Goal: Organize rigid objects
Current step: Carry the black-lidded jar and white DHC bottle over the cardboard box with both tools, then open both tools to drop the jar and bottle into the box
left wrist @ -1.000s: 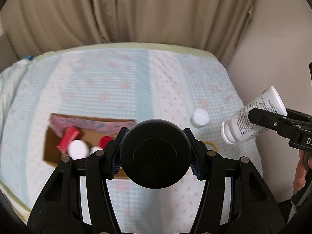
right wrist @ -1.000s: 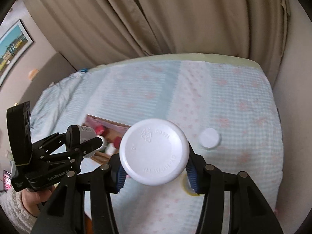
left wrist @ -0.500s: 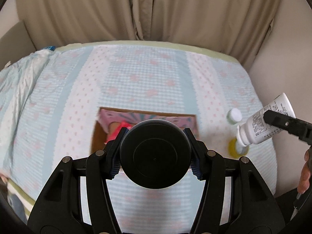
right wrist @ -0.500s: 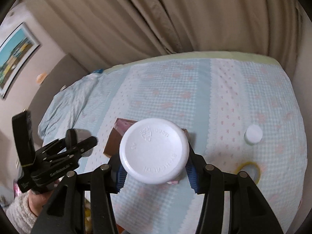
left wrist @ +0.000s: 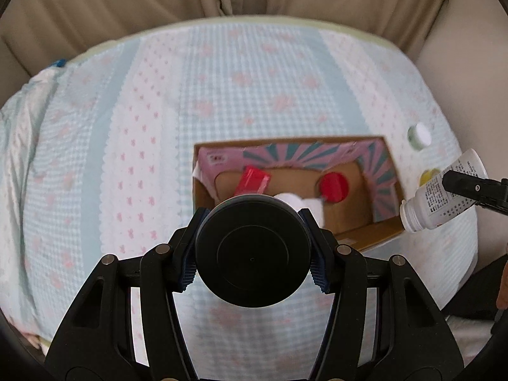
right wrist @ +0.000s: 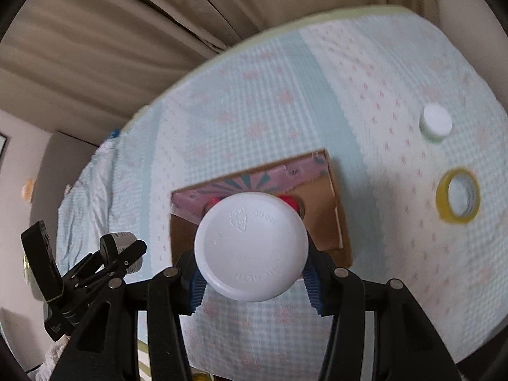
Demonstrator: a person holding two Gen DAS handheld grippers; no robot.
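Left tool [left wrist: 253, 254]: pinching black-based container [left wrist: 253, 250] above cardboard box [left wrist: 385, 171] | Right tool [right wrist: 250, 258]: pinching white bottle [right wrist: 250, 246] over same box | Box: on bed [left wrist: 127, 127]

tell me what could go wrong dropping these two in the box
1. The box already holds a red cap and white tops, so the black jar may land on them and tip.
2. Both grippers are near the same box; the white bottle and jar could collide.
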